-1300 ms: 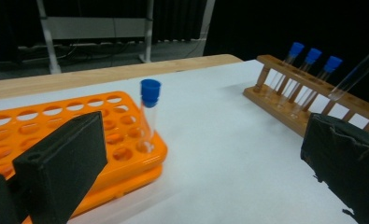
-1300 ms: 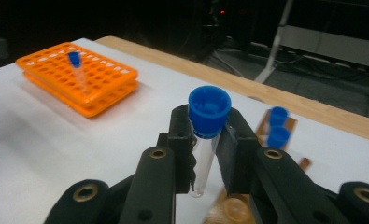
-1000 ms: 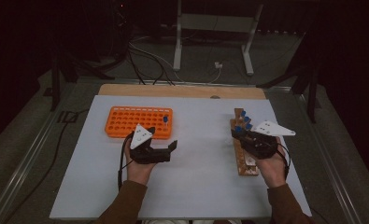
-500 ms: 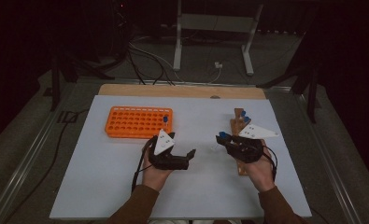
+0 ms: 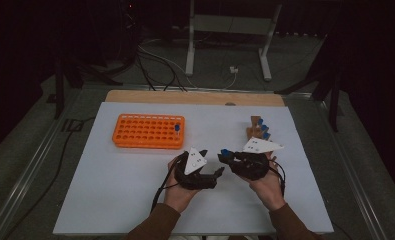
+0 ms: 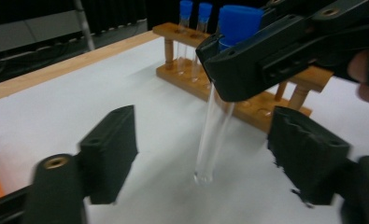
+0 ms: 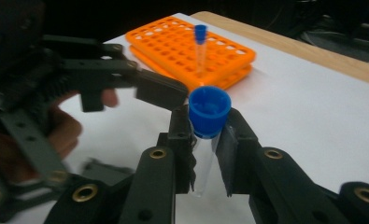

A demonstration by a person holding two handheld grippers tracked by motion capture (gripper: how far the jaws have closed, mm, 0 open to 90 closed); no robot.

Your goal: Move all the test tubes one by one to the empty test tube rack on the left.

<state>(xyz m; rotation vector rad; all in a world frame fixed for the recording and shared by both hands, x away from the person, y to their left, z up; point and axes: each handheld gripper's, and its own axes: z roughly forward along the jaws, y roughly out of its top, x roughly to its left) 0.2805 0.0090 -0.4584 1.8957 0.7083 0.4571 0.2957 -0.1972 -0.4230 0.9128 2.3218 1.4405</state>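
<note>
Now right gripper (image 5: pixel 225 156) clamped on capped tube (image 7: pixel 205 135), just under blue cap, tube upright over table (image 5: pixel 135 200) middle. Left gripper (image 6: pixel 210 154) jaws wide apart, flanking tube's lower glass. A second ago right gripper sat at wooden rack (image 5: pixel 257 131) near right edge; since then both hands have converged centre, tube lifted out. Likely handover coming, then transfer to orange rack (image 5: pixel 147 131) toward far left, one tube (image 5: pixel 177 129) already there.
</note>
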